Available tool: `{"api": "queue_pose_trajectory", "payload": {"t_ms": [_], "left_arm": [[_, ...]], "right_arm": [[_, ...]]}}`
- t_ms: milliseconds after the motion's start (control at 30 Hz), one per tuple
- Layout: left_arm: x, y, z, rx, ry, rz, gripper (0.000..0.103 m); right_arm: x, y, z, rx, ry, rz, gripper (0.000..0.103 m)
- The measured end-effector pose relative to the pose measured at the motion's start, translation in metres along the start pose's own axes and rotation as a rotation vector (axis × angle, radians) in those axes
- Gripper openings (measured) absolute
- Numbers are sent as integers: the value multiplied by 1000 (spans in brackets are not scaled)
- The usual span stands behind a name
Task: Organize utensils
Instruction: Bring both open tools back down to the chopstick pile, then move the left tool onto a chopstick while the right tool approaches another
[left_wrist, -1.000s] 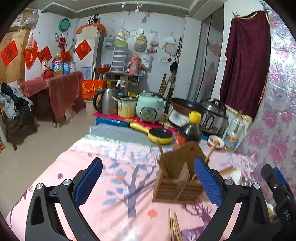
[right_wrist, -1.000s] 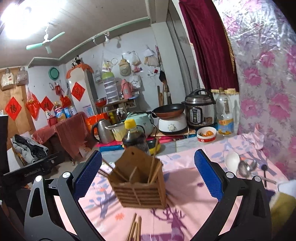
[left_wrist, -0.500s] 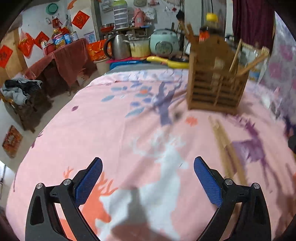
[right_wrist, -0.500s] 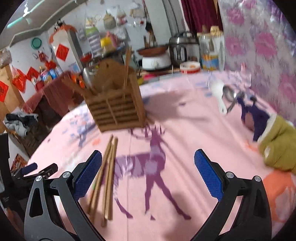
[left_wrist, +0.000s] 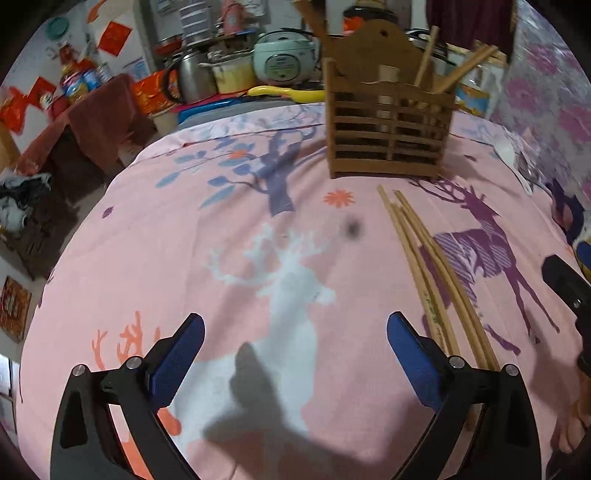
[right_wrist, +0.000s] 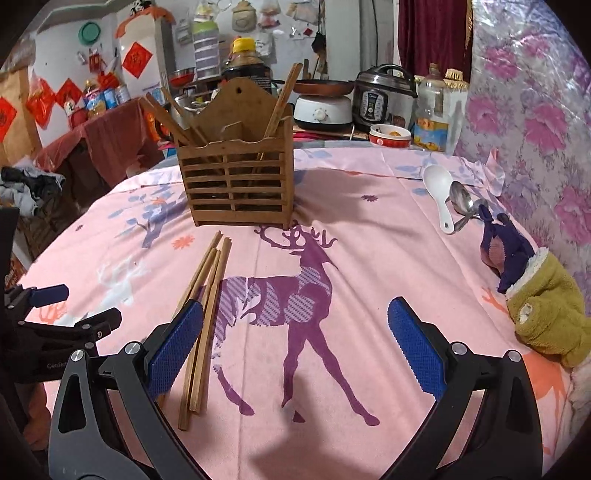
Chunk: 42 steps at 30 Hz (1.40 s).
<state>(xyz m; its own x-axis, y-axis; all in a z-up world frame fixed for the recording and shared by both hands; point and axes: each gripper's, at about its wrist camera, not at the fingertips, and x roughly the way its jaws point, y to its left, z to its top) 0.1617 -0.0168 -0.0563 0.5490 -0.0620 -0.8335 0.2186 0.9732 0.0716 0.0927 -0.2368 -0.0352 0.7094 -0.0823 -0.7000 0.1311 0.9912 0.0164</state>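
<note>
From the left wrist view, the left gripper (left_wrist: 295, 354) hangs low over the pink deer-print cloth (left_wrist: 184, 258) with its 2 blue pads spread wide and nothing between them; the loose chopsticks (left_wrist: 424, 266) lie flat in a bundle just beside its right-hand finger, outside the gap, so it has hold of nothing; the wooden utensil holder (left_wrist: 388, 125) stands upright at the far side of the cloth, beyond the bundle's far tips, with a few chopsticks already leaning out of its compartments, which suggests it is the place the loose ones belong.

From the right wrist view, the right gripper (right_wrist: 295, 343) is likewise wide open and empty; its left-hand pad (right_wrist: 175, 347) overlaps the chopstick bundle (right_wrist: 207, 302), which runs from near the holder (right_wrist: 236, 177) down past that finger; the gap itself frames bare cloth, so the tool probably needs to shift leftward before closing; a white ceramic spoon (right_wrist: 437, 192) and metal spoons (right_wrist: 463, 201) lie together at the far right, well apart from the holder, still unsorted; a yellow-green and purple fabric item (right_wrist: 535, 295) sits at the right edge.
</note>
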Motion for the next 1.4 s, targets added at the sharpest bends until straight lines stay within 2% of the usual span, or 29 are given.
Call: {"api": "queue_pose_trajectory", "payload": {"t_ms": [367,500,767,933,1200,1400], "left_arm": [[0,-15,-2,63,6,-54,97],[3,-19,-3,75,26,-83,97],[9,-23,-4,85,34,-78,97],[11,-33,-3,114,35,-93,97],[27,-47,-1,154,75,-67,98],[35,-39,6,99,98,-93,98]], "right_arm": [[2,-6,3,15,6,-20,97],[7,-20,6,75,31,-19,96],[15,-48,9,218,68,15,96],[17,-46,9,214,82,25,97],[12,-49,11,230,67,29,97],[12,-49,11,235,65,33,97]]}}
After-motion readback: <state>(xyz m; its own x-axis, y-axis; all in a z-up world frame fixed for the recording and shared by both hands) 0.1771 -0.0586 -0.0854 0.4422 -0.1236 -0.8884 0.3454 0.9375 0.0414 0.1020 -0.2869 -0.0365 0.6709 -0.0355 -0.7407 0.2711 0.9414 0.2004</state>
